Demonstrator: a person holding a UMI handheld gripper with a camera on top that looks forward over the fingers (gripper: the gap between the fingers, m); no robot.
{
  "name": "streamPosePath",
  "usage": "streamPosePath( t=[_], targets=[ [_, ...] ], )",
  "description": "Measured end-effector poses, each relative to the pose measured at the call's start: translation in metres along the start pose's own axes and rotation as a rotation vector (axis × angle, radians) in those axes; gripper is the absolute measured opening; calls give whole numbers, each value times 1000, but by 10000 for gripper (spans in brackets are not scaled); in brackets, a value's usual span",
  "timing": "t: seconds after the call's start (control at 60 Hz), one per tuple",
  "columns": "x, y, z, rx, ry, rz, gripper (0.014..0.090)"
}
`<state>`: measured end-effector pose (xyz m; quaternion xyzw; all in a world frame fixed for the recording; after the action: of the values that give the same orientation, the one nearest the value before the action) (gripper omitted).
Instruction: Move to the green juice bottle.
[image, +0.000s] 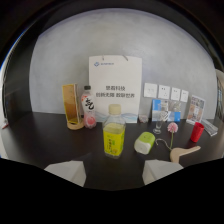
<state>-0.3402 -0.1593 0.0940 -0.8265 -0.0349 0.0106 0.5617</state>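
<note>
Green juice bottle (114, 132): squarish clear plastic, cream cap, yellow-green label and liquid; label text unreadable. It stands upright on the dark table (45, 137), just ahead of my gripper (112, 172), centred on the gap. My fingers are spread, nothing between them. Right of it, a lime rounded container (144, 142) lies tilted. Behind, a white sign (115, 82) with Chinese characters I cannot make out.

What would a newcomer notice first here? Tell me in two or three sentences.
The yellow-green juice bottle stands on the dark table, just ahead of the open gripper. Behind it a white sign leans on the grey wall. A pink-labelled bottle stands beside an amber holder to one side, a small green container and a red cup to the other.
</note>
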Motion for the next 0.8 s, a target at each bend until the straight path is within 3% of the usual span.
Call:
streamPosePath(
  t=[0.283, 0.8],
  targets=[
    [-6, 0, 60, -34, 56, -7, 860],
    [-9, -1, 71, -39, 70, -21, 858]
  ],
)
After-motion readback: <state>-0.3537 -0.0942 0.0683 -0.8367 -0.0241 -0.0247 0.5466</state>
